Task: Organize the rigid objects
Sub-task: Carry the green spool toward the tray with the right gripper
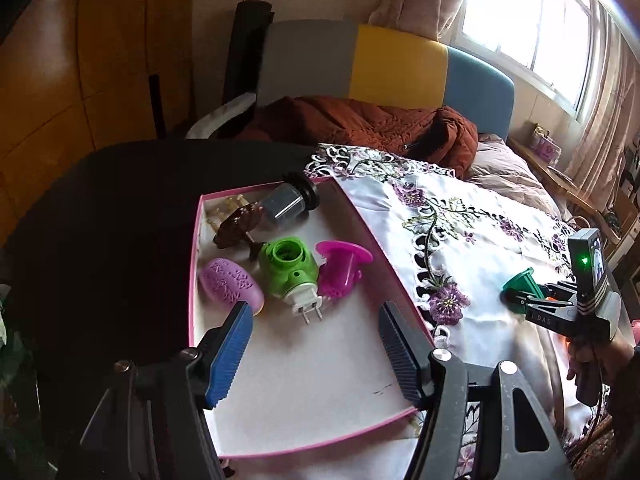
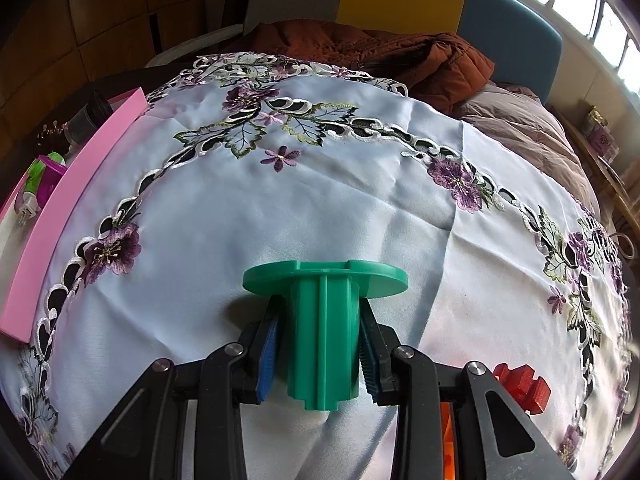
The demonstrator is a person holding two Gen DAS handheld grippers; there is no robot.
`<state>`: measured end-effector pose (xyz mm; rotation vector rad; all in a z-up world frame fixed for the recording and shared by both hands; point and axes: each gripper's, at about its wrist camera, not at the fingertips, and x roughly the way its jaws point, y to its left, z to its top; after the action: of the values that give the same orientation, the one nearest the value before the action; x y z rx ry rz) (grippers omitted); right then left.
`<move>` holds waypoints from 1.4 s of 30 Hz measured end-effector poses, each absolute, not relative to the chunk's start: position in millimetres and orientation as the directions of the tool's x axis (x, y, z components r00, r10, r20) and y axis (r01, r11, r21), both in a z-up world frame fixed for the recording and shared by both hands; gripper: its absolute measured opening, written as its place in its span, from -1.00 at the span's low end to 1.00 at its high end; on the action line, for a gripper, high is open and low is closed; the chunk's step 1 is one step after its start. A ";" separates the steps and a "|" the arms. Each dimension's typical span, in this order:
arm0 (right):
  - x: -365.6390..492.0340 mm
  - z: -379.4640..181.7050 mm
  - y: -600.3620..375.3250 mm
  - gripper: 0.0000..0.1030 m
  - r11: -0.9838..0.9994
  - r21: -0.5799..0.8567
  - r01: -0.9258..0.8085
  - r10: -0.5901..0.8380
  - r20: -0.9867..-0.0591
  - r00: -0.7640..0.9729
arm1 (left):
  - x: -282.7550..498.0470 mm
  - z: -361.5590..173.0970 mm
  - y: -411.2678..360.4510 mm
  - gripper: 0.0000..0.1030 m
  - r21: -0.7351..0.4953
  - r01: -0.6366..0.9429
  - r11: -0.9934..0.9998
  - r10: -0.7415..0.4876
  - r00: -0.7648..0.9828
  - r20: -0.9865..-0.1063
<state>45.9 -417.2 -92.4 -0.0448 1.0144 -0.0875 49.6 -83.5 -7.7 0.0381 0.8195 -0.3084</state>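
Our right gripper (image 2: 322, 350) holds a green flanged spool (image 2: 323, 320) between its fingers, low over the embroidered tablecloth (image 2: 248, 220). Our left gripper (image 1: 316, 344) hangs wide and empty above the pink tray (image 1: 304, 364), where a green plug-in device (image 1: 288, 268) and magenta spool (image 1: 340, 268) lie.

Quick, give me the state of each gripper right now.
Left gripper: open, nothing between its fingers, above the pink tray.
Right gripper: shut on the green spool.
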 end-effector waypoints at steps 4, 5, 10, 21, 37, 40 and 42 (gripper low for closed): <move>45.9 -92.6 -417.0 -0.32 0.996 -0.079 0.053 -0.094 -0.845 0.526 | 47.4 -10.8 -79.5 0.28 -0.087 0.273 0.958 -0.248 0.635 -0.732; 45.8 -92.6 -417.2 -0.32 0.996 -0.079 0.053 -0.095 -0.845 0.526 | 47.2 -11.6 -78.9 0.28 -0.087 0.270 0.959 -0.245 0.634 -0.734; 45.4 -92.8 -417.1 -0.32 0.995 -0.080 0.054 -0.096 -0.845 0.526 | 46.4 -15.8 -75.9 0.29 -0.088 0.260 0.962 -0.237 0.628 -0.741; 46.7 -92.7 -417.2 -0.32 0.992 -0.068 0.110 -0.115 -0.851 0.512 | 42.1 -18.2 -60.7 0.29 -0.077 0.235 0.969 -0.215 0.645 -0.734; 47.9 -82.6 -392.8 -0.41 0.970 -0.108 0.216 -0.201 -0.858 0.473 | 37.9 -18.5 -33.1 0.29 -0.103 0.179 0.978 -0.197 0.657 -0.727; 45.2 -74.9 -383.3 -0.41 0.975 -0.081 0.204 -0.174 -0.853 0.492 | 37.8 -18.8 -29.9 0.29 -0.104 0.172 0.980 -0.193 0.660 -0.726; 42.0 -64.8 -375.7 -0.41 0.982 -0.035 0.185 -0.128 -0.845 0.519 | 36.5 -18.6 -28.4 0.29 -0.104 0.171 0.980 -0.193 0.664 -0.722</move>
<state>42.0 -375.7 -64.8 0.0624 1.0077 -0.1879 36.5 -28.4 -18.6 -0.0275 0.8191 -0.2057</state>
